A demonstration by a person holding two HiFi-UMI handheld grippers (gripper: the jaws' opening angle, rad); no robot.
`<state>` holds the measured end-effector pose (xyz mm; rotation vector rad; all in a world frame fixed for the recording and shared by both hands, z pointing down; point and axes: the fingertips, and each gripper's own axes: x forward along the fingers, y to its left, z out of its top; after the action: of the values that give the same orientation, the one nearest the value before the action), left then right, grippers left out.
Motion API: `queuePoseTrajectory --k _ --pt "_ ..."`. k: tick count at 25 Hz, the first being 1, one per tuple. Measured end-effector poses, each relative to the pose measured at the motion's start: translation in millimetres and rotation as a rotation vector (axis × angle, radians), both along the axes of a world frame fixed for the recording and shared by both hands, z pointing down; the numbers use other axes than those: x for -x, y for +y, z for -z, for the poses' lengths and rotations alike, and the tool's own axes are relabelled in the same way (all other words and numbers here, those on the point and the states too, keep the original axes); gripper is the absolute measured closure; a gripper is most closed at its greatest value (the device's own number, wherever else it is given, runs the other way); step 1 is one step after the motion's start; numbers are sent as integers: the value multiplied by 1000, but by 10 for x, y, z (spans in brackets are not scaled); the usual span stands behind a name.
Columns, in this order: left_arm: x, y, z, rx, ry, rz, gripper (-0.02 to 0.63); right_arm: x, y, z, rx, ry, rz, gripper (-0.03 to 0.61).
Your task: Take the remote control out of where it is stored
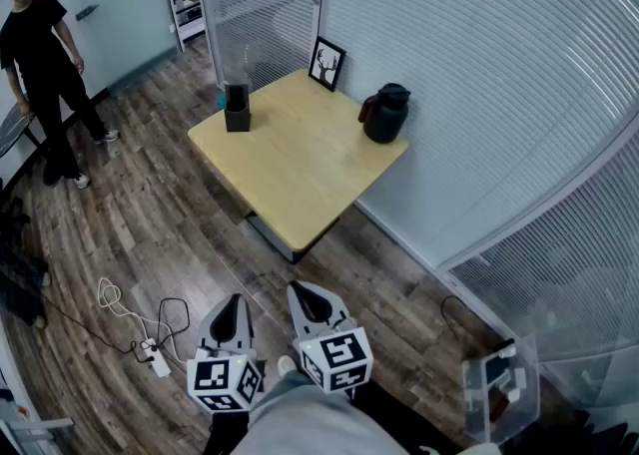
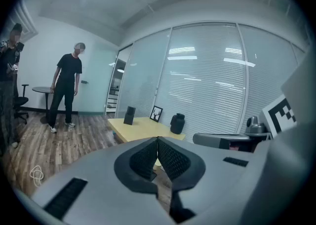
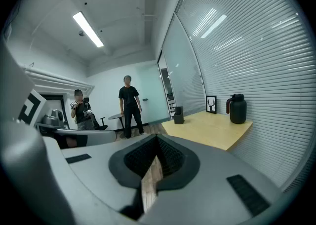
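Left gripper point(image 1: 233, 303) and right gripper point(image 1: 303, 293) are both closed and empty, well short of the bench point(image 1: 300, 159). I judge the remote control sits in the black holder point(image 1: 237, 107) at the bench's far left corner, though I can't make it out. I should step closer, open one gripper and lift straight up.

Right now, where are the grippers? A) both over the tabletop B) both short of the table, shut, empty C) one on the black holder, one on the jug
B: the head view shows the left gripper and right gripper over the floor, short of the table, jaws together on nothing.
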<state>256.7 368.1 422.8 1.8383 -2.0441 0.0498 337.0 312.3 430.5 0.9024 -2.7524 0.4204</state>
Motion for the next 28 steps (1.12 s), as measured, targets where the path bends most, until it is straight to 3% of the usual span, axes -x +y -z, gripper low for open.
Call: queuePoseTrajectory --k 20,28 --pt "155 74 -6 9 -2 -3 606 71 31 11 8 -34 20 572" --pt "303 231 -67 17 8 8 606 222 111 -28 2 -2 31 572"
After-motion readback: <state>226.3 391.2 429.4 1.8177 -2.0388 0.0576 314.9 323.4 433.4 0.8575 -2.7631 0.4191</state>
